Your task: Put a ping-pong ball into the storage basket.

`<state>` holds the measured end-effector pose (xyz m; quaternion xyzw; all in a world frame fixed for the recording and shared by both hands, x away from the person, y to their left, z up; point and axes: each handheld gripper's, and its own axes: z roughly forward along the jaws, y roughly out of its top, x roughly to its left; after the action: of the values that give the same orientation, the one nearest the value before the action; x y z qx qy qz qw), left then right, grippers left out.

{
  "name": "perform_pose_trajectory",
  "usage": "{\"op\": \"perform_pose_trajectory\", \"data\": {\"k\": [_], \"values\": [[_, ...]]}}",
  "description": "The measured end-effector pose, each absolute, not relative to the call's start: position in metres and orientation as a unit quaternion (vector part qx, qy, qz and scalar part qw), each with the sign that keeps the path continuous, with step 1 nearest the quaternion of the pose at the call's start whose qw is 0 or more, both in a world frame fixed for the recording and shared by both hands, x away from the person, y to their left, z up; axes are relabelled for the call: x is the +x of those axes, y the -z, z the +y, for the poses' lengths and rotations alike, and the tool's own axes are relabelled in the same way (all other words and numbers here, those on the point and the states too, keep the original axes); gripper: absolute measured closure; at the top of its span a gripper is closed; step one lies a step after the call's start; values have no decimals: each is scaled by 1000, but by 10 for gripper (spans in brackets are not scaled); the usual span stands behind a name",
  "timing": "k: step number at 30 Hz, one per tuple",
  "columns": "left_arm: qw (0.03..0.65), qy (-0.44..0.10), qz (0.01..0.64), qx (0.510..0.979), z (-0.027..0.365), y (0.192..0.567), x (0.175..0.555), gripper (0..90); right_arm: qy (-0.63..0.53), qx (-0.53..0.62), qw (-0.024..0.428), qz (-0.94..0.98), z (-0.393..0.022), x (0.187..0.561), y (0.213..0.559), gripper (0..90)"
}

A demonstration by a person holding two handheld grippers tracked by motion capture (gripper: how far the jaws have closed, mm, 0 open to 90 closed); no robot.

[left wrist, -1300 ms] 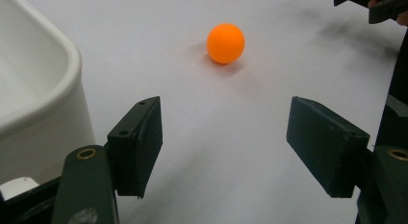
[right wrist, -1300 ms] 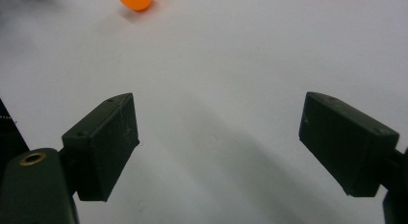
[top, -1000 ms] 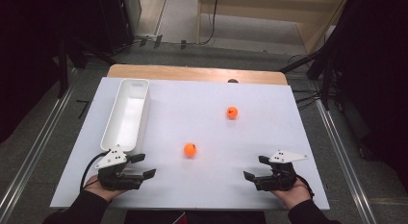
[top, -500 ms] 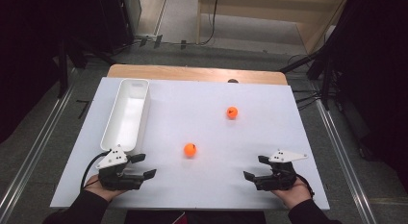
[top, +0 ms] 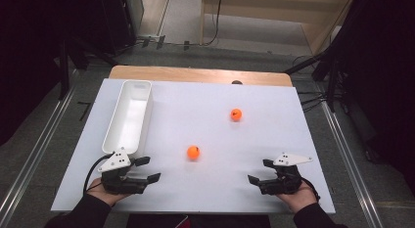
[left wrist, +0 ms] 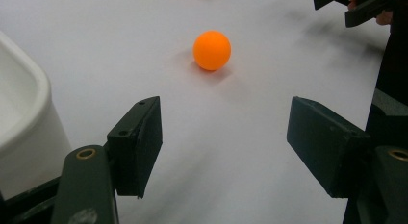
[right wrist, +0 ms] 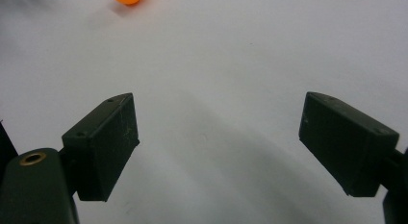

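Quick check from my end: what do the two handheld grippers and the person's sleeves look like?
Both the left gripper and the right gripper are black, with two flat rectangular jaws and brass-coloured pivot pins. Each carries a grey three-cornered plate with small dots on top. A black cable loops from the left one. Sleeves are dark.

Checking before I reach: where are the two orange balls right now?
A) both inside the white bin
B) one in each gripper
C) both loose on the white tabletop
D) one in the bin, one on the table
C: the nearer orange ball and the farther orange ball both sit on the white tabletop, outside the white bin.
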<state>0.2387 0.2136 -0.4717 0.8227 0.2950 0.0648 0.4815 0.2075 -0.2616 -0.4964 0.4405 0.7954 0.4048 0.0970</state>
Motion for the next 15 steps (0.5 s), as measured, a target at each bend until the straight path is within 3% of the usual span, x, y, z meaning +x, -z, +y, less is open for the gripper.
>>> {"op": "perform_pose_trajectory", "data": {"k": [7,15], "values": [[476,-64,290,828,202,469,240,280,-401,442,95,797,-261,208,497,122],[483,-49,272,831,196,465,242,165,-400,441,93,798,-261,208,497,122]]}}
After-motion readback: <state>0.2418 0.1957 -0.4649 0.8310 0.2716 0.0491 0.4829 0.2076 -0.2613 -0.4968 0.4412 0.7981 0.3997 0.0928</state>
